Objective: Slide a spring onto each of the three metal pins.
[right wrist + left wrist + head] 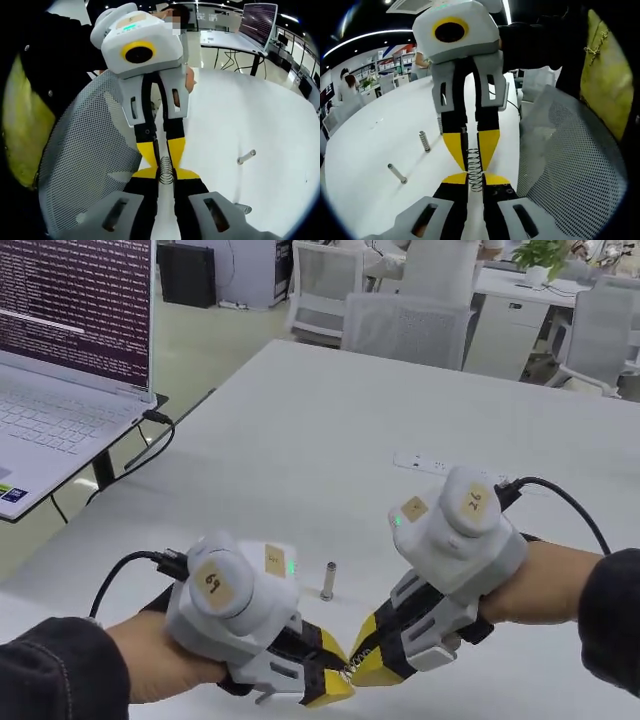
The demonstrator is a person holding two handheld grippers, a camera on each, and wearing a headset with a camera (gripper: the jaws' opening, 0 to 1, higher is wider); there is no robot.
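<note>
While the left gripper point(475, 180) and right gripper point(166, 174) meet tip to tip, each clamped on the spring point(348, 660), a metal pin point(328, 582) stands at 12 o'clock of it.

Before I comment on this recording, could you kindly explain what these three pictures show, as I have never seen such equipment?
There is no robot here: a person holds a two-jaw gripper in each hand. The head view comes from a headset camera looking down at the left gripper and right gripper over a white table. The two round pictures come from a camera riding on each gripper, so each shows its own yellow-tipped jaws rising from below and the other gripper facing it. Both appear to pinch one small spring between them. On the table stand a bare metal pin and a second pin wearing a spring. A laptop sits on a side desk.
</note>
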